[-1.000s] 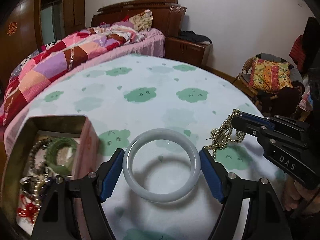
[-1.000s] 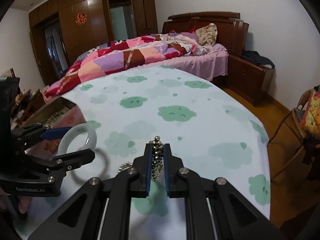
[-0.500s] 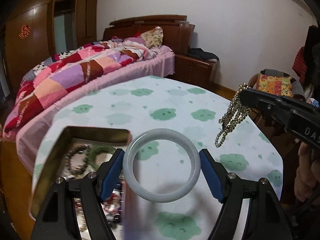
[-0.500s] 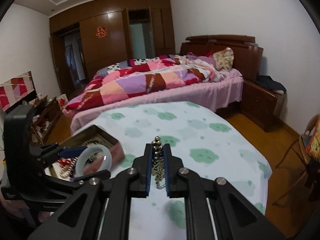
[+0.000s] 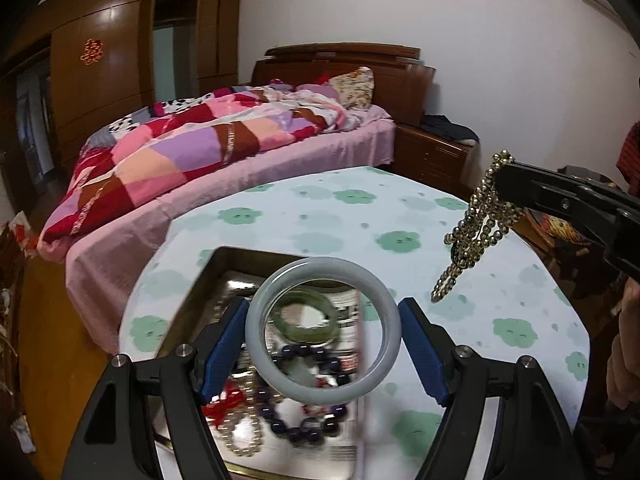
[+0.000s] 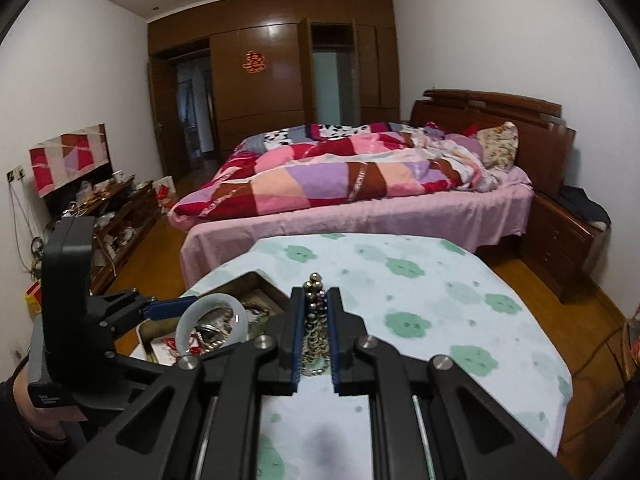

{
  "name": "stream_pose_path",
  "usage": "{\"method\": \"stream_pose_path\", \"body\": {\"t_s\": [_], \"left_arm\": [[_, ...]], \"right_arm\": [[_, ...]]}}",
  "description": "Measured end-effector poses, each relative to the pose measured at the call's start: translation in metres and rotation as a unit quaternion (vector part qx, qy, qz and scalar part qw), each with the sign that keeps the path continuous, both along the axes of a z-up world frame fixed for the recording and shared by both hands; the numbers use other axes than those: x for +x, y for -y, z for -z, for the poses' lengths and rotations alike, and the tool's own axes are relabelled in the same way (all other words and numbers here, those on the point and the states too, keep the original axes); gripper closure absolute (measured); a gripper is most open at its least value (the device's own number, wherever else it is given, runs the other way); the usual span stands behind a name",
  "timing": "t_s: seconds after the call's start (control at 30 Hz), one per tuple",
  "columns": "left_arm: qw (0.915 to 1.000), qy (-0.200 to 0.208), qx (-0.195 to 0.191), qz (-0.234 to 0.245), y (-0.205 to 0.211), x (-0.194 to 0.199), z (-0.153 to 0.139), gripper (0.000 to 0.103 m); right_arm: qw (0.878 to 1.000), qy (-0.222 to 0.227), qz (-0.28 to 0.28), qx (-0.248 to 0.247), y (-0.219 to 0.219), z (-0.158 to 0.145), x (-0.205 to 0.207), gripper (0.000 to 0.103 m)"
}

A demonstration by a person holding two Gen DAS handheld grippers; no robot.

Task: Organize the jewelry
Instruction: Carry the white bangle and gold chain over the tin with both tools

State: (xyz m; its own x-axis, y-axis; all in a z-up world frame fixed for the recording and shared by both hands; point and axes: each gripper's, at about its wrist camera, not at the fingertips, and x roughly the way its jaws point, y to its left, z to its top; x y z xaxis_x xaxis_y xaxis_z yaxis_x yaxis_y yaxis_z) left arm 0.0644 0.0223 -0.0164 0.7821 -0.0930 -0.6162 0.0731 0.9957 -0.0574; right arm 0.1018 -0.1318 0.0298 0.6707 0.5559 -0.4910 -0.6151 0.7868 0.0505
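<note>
Filling the lower half of both views is the table under its white cloth printed with green clouds [image 5: 360, 216], and behind it, across the upper middle, the bed with a pink, red and purple patchwork quilt [image 6: 352, 176]. Lower left in the left wrist view sits the open rectangular metal jewelry tin [image 5: 208, 280], on the table, holding a green jade bangle [image 5: 304, 316], a dark purple bead bracelet [image 5: 304, 424] and a red tassel [image 5: 228, 400]. Raised above that tin, bottom centre, the left gripper [image 5: 323, 354] has its blue-padded fingers clamped against the two sides of the pale white-grey jade bangle [image 5: 256, 344], held off the table. At the right edge of that view, the right gripper [image 5: 498, 178] pinches the gold bead necklace [image 5: 472, 232], which dangles in loops in the air over the cloth; in its own view the fingers sit tight around the beads.
</note>
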Motion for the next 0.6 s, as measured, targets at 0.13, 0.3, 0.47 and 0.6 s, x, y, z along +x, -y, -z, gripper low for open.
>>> {"method": "stream_pose_path", "body": {"t_s": [0.13, 0.3, 0.47, 0.6], "left_arm": [[0.9999, -0.002, -0.004, -0.015, -0.013, -0.001, 0.002, 0.027], [0.9996, -0.005, -0.006, -0.028, -0.023, -0.001, 0.003, 0.027], [0.9991, -0.010, -0.006, -0.040, -0.033, -0.002, 0.006, 0.027], [0.9987, -0.014, -0.005, -0.048, -0.040, -0.004, 0.009, 0.027]], "right_arm": [[1.000, 0.001, -0.018, -0.003, -0.016, 0.000, -0.002, 0.090], [0.999, 0.001, -0.038, -0.007, -0.030, 0.001, -0.006, 0.090], [0.999, -0.005, -0.052, -0.008, -0.041, 0.003, -0.006, 0.090], [0.998, -0.009, -0.063, -0.010, -0.050, 0.006, -0.008, 0.090]]}}
